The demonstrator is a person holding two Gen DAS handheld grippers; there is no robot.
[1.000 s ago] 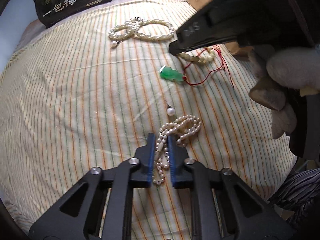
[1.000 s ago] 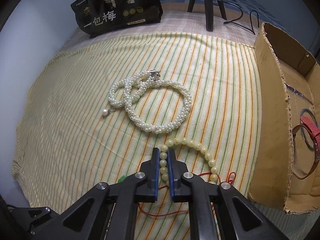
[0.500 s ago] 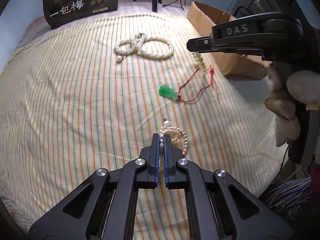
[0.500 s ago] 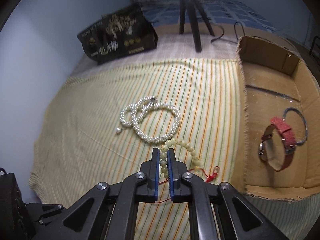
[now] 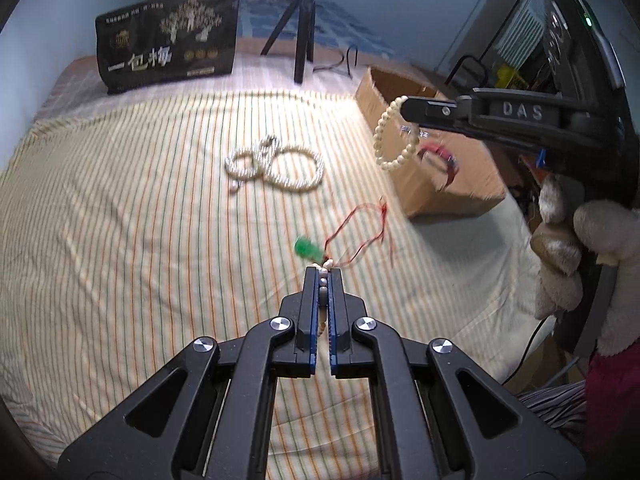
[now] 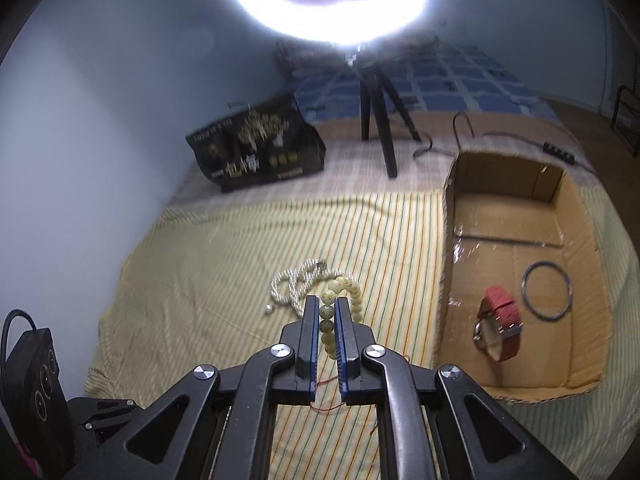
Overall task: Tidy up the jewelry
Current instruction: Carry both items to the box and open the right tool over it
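Observation:
My left gripper (image 5: 323,276) is shut on a pearl necklace (image 5: 322,292) and holds it above the striped cloth. My right gripper (image 6: 327,304) is shut on a yellow bead bracelet (image 6: 344,286), lifted well above the cloth; from the left wrist view it hangs (image 5: 390,140) beside the cardboard box (image 5: 424,184). A thick pearl necklace (image 5: 276,162) lies on the cloth, also in the right wrist view (image 6: 294,286). A green pendant (image 5: 306,248) on a red cord (image 5: 360,232) lies just beyond my left gripper.
The open cardboard box (image 6: 452,240) at right holds a red-strap watch (image 6: 500,328) and a metal bangle (image 6: 546,292). A black bag (image 6: 256,156) and a tripod (image 6: 378,120) stand at the back. A ring light glares overhead.
Both grippers have risen off the cloth with their jewelry. The right one carried the bead bracelet up and toward the box. The green pendant and red cord stayed on the cloth.

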